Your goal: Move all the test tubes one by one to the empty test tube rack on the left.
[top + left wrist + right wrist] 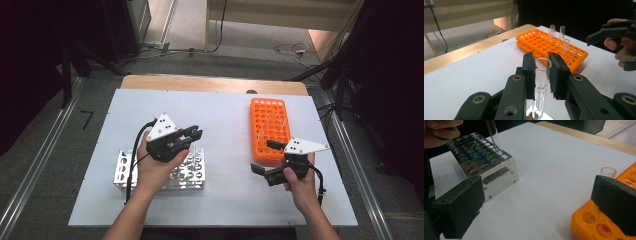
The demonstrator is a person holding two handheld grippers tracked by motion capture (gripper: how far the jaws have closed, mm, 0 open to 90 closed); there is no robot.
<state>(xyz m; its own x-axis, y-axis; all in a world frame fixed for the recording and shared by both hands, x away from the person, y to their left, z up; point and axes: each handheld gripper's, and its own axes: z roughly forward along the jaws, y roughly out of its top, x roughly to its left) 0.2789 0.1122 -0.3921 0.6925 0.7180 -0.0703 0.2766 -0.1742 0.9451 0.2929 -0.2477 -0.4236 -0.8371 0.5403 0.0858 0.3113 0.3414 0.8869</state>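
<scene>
The left gripper [541,75] is clamped on a glass test tube [541,85] above the metal rack [125,172]; the right gripper [264,157] gapes wide by the orange rack [260,115]

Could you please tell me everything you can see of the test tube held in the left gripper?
The test tube is clear glass, empty as far as shows, with a round open rim and faint printed lettering on its wall. It stands nearly upright, clamped between the left gripper's black jaws, and its rounded bottom dips into a corner hole of the metal rack.
</scene>
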